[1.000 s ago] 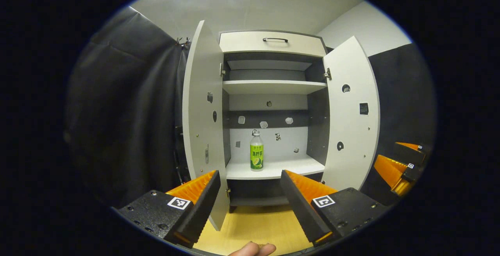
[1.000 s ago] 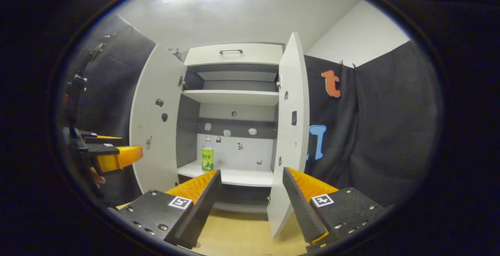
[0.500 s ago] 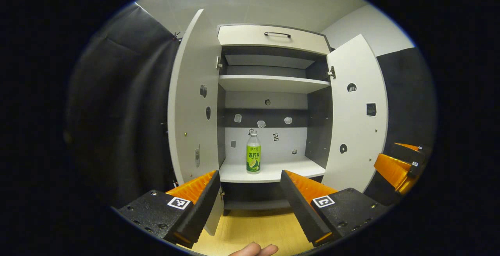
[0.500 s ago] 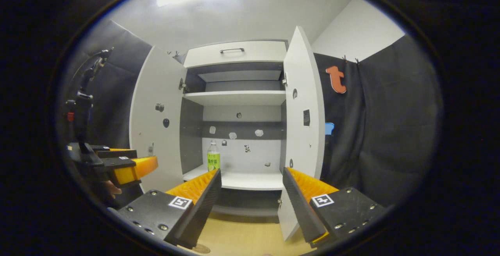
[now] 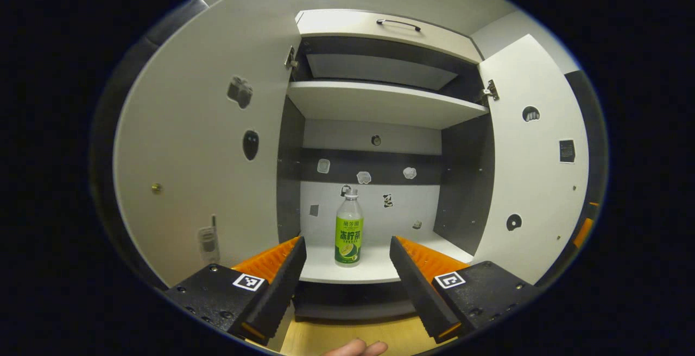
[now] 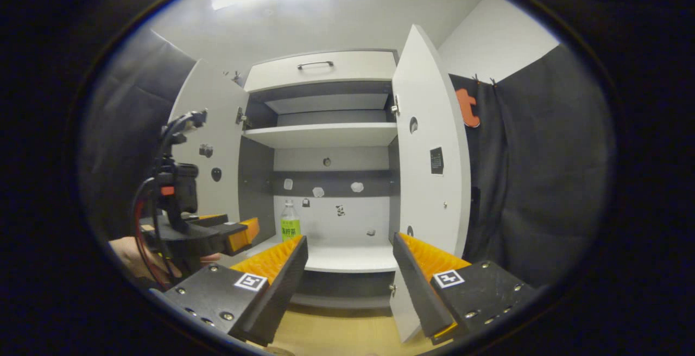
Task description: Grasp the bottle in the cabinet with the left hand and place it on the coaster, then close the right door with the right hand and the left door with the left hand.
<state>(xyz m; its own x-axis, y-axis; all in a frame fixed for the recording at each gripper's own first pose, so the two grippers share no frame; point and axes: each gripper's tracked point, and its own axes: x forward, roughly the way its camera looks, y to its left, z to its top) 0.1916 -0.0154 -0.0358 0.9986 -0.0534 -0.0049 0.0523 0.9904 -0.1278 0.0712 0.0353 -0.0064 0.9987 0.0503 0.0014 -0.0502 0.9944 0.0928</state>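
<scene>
Facing the cabinet (image 5: 380,103), I hold my left gripper (image 5: 347,269) spread wide before the upright bottle (image 5: 348,234) on its lower shelf; my right gripper (image 6: 350,269) gapes empty too.

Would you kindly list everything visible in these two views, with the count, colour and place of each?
Bottle: one, clear with a green label, upright on the cabinet's lower shelf, towards its left.
Cabinet: one, white shelves and dark grey inner walls, straight ahead.
Doors: two, white, both swung open; left door, right door.
Drawer: one, white with a dark handle, at the cabinet's top.
Stickers: several, small, grey and black, on the back panel and inside both doors.
Floor: light wood, below the cabinet.
Left gripper: open, lined up with the bottle, short of it.
Right gripper: open, before the cabinet.
Hand: one, holding the left gripper.
</scene>
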